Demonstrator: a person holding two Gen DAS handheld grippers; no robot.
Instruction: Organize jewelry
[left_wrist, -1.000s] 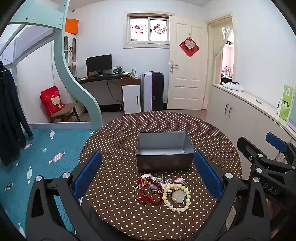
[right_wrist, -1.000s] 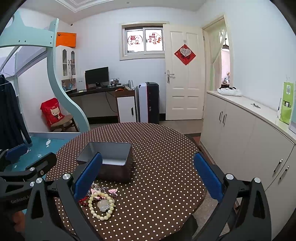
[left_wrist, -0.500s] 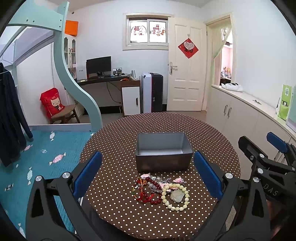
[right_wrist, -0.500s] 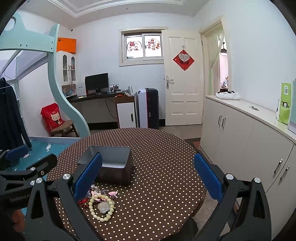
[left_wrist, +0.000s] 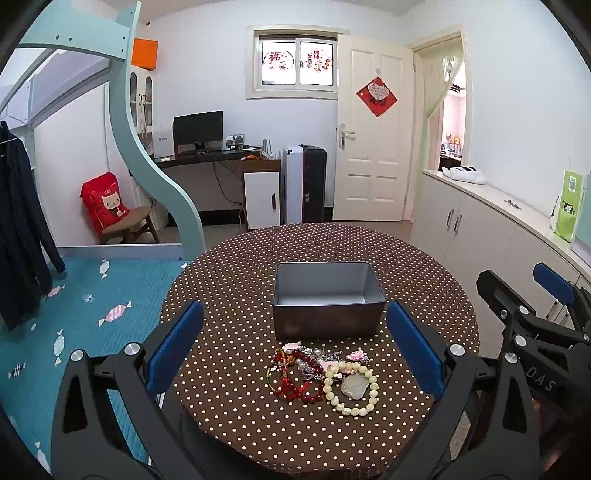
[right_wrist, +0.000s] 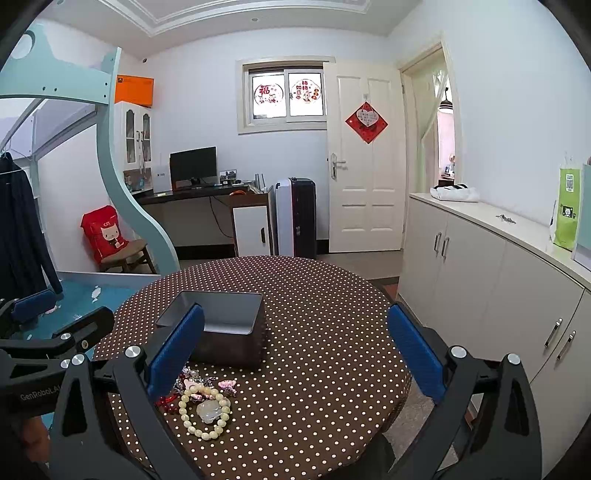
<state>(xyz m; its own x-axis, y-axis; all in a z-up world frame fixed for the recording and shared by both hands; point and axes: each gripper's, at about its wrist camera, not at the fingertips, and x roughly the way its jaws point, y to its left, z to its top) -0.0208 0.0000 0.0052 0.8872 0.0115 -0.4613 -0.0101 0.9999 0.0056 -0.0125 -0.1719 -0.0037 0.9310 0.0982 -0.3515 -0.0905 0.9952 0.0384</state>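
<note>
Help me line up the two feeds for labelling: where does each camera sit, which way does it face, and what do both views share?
Left wrist: sits on the left tool, open, facing across the polka-dot table at the grey metal box with the jewelry pile centred; the right tool shows at the right edge.
Right wrist: sits on the right tool, open, further right, facing the same way; the left tool shows at the left edge.
Shared: box, cream bead bracelet, white door, window.

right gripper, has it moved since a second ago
Yes. The right gripper has tilted upward: the door sits lower in its view, and more ceiling shows.
</note>
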